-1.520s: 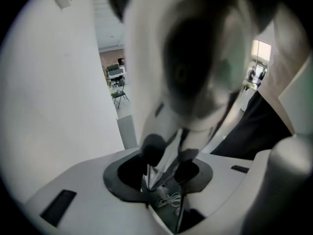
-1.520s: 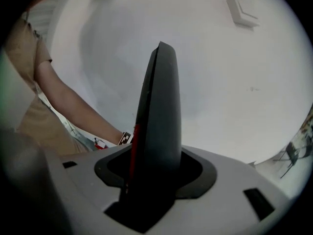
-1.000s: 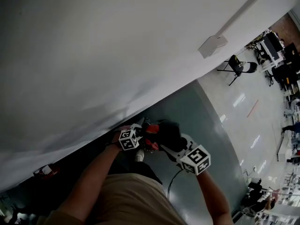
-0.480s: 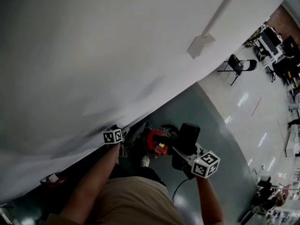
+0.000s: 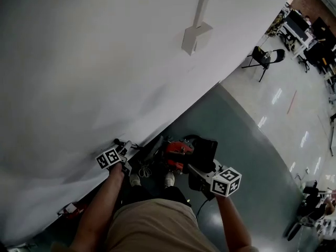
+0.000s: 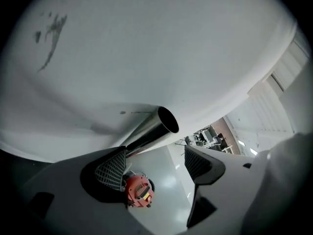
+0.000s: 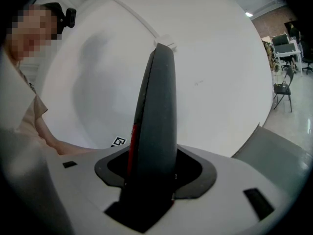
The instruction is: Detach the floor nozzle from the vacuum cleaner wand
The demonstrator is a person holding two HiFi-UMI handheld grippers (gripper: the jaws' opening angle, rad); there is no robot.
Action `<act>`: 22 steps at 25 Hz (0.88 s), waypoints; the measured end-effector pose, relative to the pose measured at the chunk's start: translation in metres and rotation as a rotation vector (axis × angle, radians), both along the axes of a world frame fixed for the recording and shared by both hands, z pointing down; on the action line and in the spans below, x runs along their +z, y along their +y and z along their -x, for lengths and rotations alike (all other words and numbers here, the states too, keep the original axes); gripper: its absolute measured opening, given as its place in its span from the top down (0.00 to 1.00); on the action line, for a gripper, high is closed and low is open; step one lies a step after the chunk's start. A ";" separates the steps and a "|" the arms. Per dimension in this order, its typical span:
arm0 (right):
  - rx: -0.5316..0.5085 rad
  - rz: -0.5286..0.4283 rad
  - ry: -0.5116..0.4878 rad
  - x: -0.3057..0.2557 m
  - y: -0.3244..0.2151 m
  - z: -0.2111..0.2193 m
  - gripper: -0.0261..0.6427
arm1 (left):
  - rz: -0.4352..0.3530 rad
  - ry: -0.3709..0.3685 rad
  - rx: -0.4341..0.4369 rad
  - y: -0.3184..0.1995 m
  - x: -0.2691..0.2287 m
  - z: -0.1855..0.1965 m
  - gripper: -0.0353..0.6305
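My right claw (image 7: 151,177) grips the floor nozzle (image 7: 156,106); my left claw (image 6: 155,168) is opening, the wand (image 6: 149,131) loose beside one pad (image 6: 111,169) — I'd draw it straight clear.

Left claw (image 6: 154,164) is opening, nothing between its jaws; right claw (image 7: 149,174) clamps the floor nozzle (image 7: 157,106).

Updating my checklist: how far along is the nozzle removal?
Done: the wand ends open and bare. In hand: the right tool clamps the floor nozzle, apart from the wand; the left tool is opening its jaws, nothing between them. Left: likely just putting the nozzle down.
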State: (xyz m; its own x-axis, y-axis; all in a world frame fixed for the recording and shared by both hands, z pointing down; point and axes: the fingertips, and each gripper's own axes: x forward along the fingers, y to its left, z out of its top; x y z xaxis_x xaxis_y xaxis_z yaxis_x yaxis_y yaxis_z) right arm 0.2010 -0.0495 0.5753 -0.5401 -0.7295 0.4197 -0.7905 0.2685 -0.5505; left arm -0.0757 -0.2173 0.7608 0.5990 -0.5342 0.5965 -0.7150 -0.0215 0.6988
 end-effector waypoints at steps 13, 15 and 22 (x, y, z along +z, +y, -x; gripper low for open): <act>-0.061 0.087 -0.014 0.027 0.024 -0.033 0.61 | -0.342 -0.087 0.402 0.096 -0.138 -0.039 0.53; -0.068 0.099 0.003 0.037 0.026 -0.039 0.61 | -0.363 -0.118 0.424 0.102 -0.141 -0.042 0.59; -0.059 0.114 0.065 0.046 0.029 -0.042 0.61 | -0.458 -0.151 0.504 0.091 -0.159 -0.055 0.69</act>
State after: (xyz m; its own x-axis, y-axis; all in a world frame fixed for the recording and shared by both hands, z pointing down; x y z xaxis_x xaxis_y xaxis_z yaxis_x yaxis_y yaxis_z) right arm 0.2433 -0.0208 0.6210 -0.5496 -0.6428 0.5336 -0.8100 0.2537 -0.5287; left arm -0.0208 -0.1261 0.6019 0.7682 -0.4304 0.4740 -0.6291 -0.6449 0.4339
